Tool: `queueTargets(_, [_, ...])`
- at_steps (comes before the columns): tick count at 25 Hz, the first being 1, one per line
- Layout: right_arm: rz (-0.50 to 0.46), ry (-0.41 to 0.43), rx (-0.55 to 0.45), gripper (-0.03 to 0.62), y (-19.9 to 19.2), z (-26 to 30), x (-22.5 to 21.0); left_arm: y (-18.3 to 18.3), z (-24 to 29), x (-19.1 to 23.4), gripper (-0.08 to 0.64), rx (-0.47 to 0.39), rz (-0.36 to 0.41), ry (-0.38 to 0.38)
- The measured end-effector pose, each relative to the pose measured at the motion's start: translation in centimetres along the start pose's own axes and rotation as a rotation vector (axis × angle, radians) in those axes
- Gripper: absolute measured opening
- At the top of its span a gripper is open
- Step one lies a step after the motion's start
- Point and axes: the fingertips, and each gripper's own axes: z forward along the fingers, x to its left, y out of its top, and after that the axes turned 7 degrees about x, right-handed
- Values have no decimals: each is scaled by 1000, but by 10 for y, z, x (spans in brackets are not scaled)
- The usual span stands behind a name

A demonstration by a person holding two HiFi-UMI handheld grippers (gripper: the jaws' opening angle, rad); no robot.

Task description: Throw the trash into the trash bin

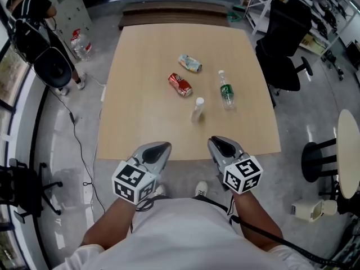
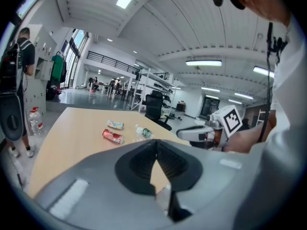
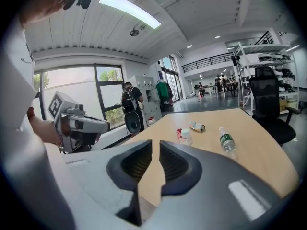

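Note:
On the wooden table (image 1: 140, 111) lie a crushed red can (image 1: 180, 85), a crushed pale can (image 1: 190, 63) and a green-labelled plastic bottle (image 1: 226, 91). A small clear bottle (image 1: 198, 109) stands upright nearest me. Both grippers hover at the table's near edge, short of all the trash. My left gripper (image 1: 161, 148) has its jaws together and holds nothing; its own view shows the tips (image 2: 156, 143) meeting. A narrow slit shows between the jaws of my right gripper (image 1: 216, 143) in its own view (image 3: 155, 145), with nothing in it. No trash bin is in view.
A black office chair (image 1: 287, 38) stands at the table's right side. A person with a backpack (image 1: 34, 21) is at the far left, near water bottles (image 1: 81, 44) on the floor. A round white table (image 1: 350, 151) and a black stool (image 1: 318, 156) are to the right.

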Motion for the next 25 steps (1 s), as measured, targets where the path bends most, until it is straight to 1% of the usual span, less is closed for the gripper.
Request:
queueTargets(5, [-5,-31,27,52,2,28,-21,-7,3,10,8,25,-24,25])
queueTargets(8, [-11,-64,35,84,5,44,-36,-12,4,16,8,36,-44,38])
queueTargets(11, [-21,-86,44,95,8,61,-51,-16,6,20,8,45,-59,51])
queueTargets(22, [-49,-125,72,149,17,119,-84,-35,5,23,8,89,-97,65])
queueTargets(25, [-63,-139,79,182,19,133,-87,-39,3,24,8,97,-108,68])
